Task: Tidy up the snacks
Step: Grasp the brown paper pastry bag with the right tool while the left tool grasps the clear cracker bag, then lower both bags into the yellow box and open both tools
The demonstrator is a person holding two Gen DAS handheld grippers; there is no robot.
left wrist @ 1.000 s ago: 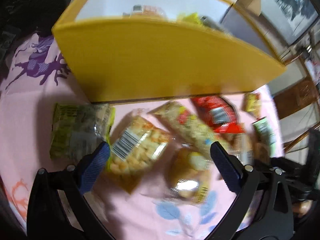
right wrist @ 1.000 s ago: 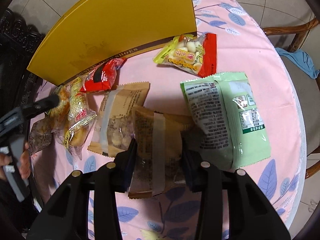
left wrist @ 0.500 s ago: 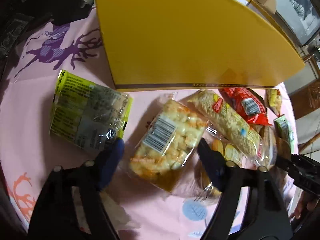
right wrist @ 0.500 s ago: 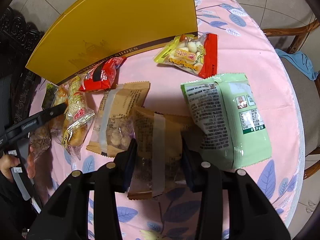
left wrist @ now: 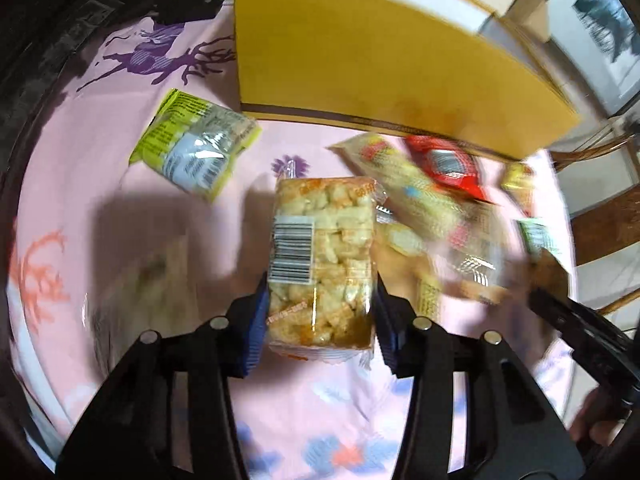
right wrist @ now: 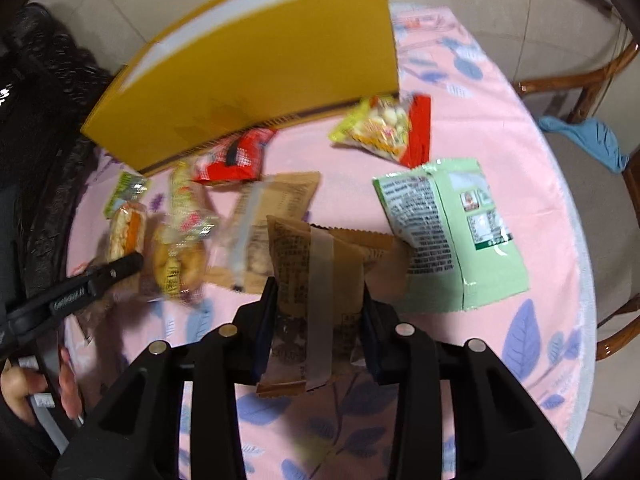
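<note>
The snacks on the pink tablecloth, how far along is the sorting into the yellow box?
Nothing visibly done: the yellow box's inside is hidden. In hand: the left gripper's jaws have just closed on the clear puffed-snack pack; the right gripper clamps a brown packet. Left on the cloth: green bag, red packet, yellow-green packet, others.

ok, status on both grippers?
Left gripper just closed on puffed-snack pack. Right gripper shut on brown packet. Yellow box ahead, unobstructed.

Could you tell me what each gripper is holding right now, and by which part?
The left gripper clamps the clear puffed-snack packet across its near end; the right gripper clamps the brown packet across its near half.
</note>
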